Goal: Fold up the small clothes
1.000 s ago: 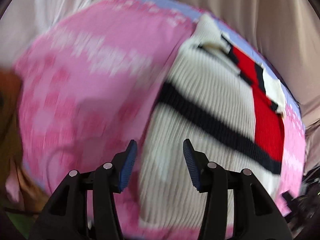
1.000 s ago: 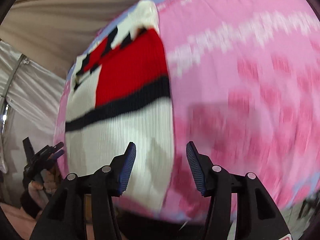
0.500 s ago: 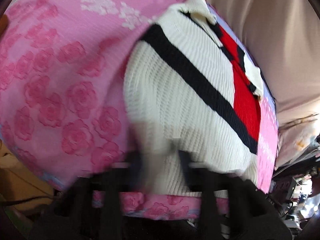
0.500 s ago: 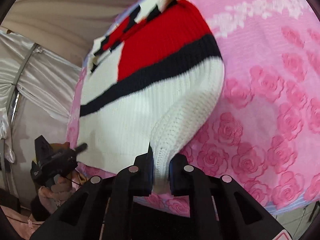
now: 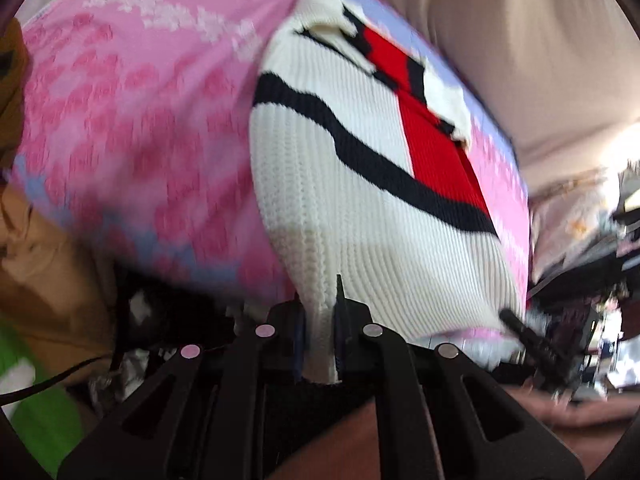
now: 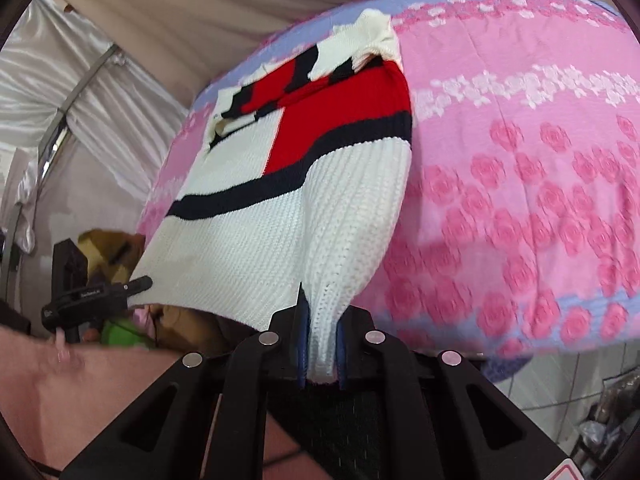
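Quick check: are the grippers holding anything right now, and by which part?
Both are shut on the white knit sweater: the left gripper and the right gripper each pinch its near bottom hem.

Left tongs (image 5: pixel 319 344) and right tongs (image 6: pixel 322 350) both clamped, angled downward.

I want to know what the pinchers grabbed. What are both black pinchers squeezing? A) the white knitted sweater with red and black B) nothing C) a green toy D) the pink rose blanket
A: the left gripper and the right gripper each pinch the bottom edge of the white knitted sweater with red and black.
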The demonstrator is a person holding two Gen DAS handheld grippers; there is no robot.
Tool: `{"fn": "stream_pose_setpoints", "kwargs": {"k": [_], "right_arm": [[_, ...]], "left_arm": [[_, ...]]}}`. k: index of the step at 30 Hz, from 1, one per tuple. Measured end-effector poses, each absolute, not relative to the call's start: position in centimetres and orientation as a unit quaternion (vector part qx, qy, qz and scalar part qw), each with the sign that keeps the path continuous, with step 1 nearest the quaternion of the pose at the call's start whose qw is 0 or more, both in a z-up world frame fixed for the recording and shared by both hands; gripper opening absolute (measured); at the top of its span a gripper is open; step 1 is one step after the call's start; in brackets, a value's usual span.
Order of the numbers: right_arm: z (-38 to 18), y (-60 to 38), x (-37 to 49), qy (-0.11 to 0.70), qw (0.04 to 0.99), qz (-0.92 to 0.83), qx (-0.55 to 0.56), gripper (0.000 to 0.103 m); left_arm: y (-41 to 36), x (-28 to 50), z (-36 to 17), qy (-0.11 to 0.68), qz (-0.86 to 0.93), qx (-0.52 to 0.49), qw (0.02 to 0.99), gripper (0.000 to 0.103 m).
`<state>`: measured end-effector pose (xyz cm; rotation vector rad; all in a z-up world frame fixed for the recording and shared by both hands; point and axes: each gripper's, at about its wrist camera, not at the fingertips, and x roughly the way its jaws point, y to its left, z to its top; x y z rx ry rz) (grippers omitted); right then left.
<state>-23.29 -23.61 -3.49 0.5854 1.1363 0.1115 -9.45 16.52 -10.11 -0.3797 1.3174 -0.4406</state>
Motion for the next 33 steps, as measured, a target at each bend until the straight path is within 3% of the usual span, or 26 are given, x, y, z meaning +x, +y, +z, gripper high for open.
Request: {"fn": "stream_pose_setpoints", "kwargs": {"k": [5,8,15,17,19,21,24,26,28,33], "right_arm": [[-3.3,-23.2,-26.2,0.586,0.761,0.101,0.258,0.01],[-1.5,-24.3,-24.6,0.56,0.778,0.108,0.265,0.01],[1.9,-30.8,-8.3,0.387,0.87,0.07,0.297,0.01],[0.9,-32.5,-2.0,0.365,0.88,0.046,0.301,0.019],[-1.4,-34.1,2.6,0.376,0.873,-0.004,0.312,0.026],[-2.8,-35.0,5.0,0.398,0.863,-0.049,0.308,0.027],[-2.0,-34.6,3.5,0.377,0.876,-0.049,0.298,0.028],[-2.1,-33.9,1.3,0.378,0.879,-0.047,0.288,0.045],[-3.1,-33.0,-0.6,0.388,0.879,-0.052,0.272,0.047],[-6.5,-31.8,1.0,0.44,0.86,-0.061,0.25,0.048]], "left_arm": [[16.5,-12.3,-8.5,0.624,-0.213,-0.155,0.736,0.01],[17.0,-11.3,-5.5,0.586,-0.205,-0.17,0.765,0.01],[11.5,3.6,0.8,0.418,-0.211,-0.17,0.867,0.01],[8.9,8.9,0.7,0.393,-0.181,-0.134,0.891,0.012],[6.8,13.9,-0.7,0.401,-0.14,-0.119,0.898,0.017],[6.3,18.3,-3.0,0.428,-0.09,-0.112,0.892,0.018],[8.6,18.6,-3.3,0.426,-0.066,-0.134,0.892,0.017],[10.4,17.1,-2.7,0.414,-0.066,-0.128,0.899,0.033],[11.9,15.8,-3.0,0.411,-0.063,-0.13,0.9,0.045],[12.4,16.2,-7.1,0.459,-0.048,-0.135,0.877,0.046]]}}
